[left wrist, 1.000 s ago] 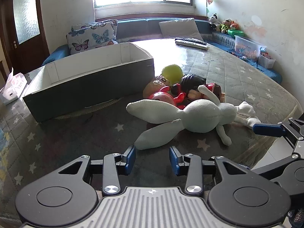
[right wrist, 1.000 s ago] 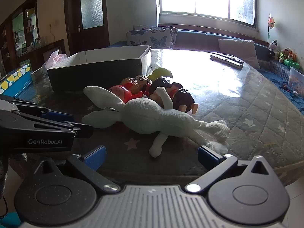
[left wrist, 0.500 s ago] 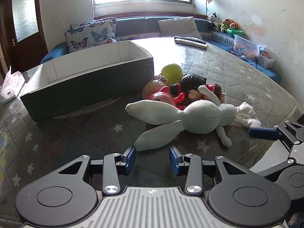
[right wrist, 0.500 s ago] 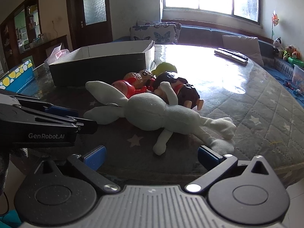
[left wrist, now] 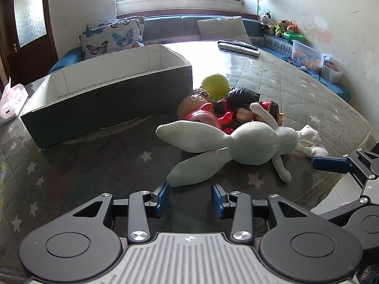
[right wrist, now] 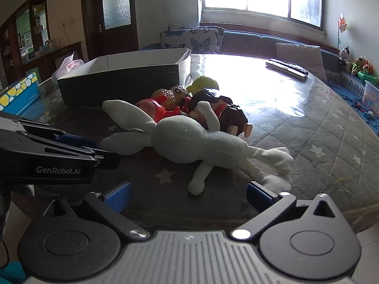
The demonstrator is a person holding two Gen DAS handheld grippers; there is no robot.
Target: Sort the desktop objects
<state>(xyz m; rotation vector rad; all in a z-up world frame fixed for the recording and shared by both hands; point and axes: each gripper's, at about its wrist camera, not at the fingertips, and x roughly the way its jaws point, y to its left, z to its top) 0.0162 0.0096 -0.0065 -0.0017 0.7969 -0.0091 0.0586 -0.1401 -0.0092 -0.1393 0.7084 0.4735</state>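
Note:
A white plush rabbit (left wrist: 248, 142) lies on the quilted table, also in the right wrist view (right wrist: 189, 139). Behind it is a pile of toys: a red figure (left wrist: 203, 118), a brown one (left wrist: 191, 99), a yellow-green ball (left wrist: 215, 84) and a dark-haired doll (left wrist: 244, 99). An open dark box (left wrist: 106, 99) with white inside stands left of the pile. My left gripper (left wrist: 190, 195) is open and empty, just short of the rabbit's ear. My right gripper (right wrist: 187, 193) is wide open and empty, near the rabbit's legs.
Remote controls (left wrist: 236, 46) lie at the table's far side. A tissue pack (left wrist: 11, 99) sits at the far left. A yellow-dotted blue box (right wrist: 19, 92) stands left. A sofa with cushions (left wrist: 111, 36) runs behind, with a plastic bin (left wrist: 308, 54) and soft toys to the right.
Both grippers have moved a little closer to the rabbit and toy pile. Their jaws stay open as before. The toys have not moved.

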